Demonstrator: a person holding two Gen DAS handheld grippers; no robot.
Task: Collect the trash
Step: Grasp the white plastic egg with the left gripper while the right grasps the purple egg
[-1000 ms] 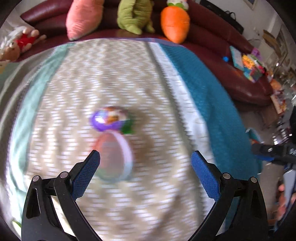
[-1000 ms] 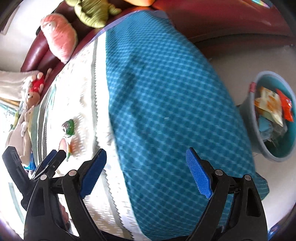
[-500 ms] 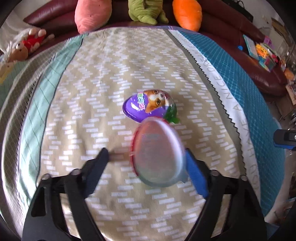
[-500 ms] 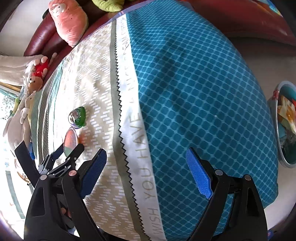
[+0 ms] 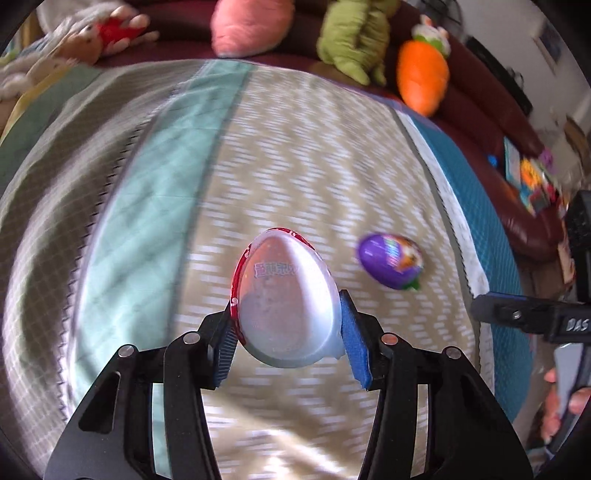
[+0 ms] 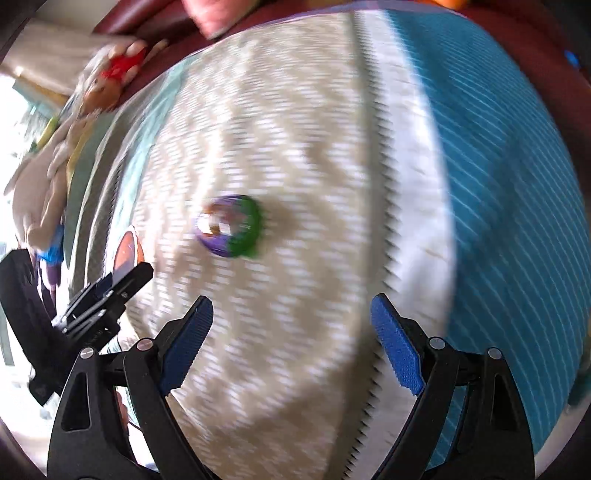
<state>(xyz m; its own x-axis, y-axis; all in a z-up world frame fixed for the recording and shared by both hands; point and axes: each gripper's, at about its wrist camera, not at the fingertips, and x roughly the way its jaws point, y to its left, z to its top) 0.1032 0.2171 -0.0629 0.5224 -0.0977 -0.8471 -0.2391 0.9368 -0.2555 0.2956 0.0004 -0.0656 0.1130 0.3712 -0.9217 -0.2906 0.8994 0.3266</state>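
My left gripper point(image 5: 286, 332) is shut on a white egg-shaped plastic shell with a red rim point(image 5: 286, 299), held above the patterned blanket point(image 5: 303, 155). A purple and green egg-shaped shell point(image 5: 391, 266) lies on the blanket to its right. In the right wrist view the purple shell point(image 6: 229, 226) lies ahead of my right gripper point(image 6: 295, 343), which is open and empty above the blanket. The left gripper point(image 6: 110, 291) with the held egg point(image 6: 125, 251) shows at the left there.
Plush toys, pink point(image 5: 251, 26), green point(image 5: 351, 40) and an orange carrot point(image 5: 423, 79), lean on a dark red sofa point(image 5: 480, 122) behind the blanket. A doll point(image 6: 110, 81) lies at the far left. The right gripper's tip point(image 5: 517, 314) shows at the right edge.
My left gripper closed on the white egg shell and lifted it, swinging left. My right gripper moved left from the teal area to face the purple shell.
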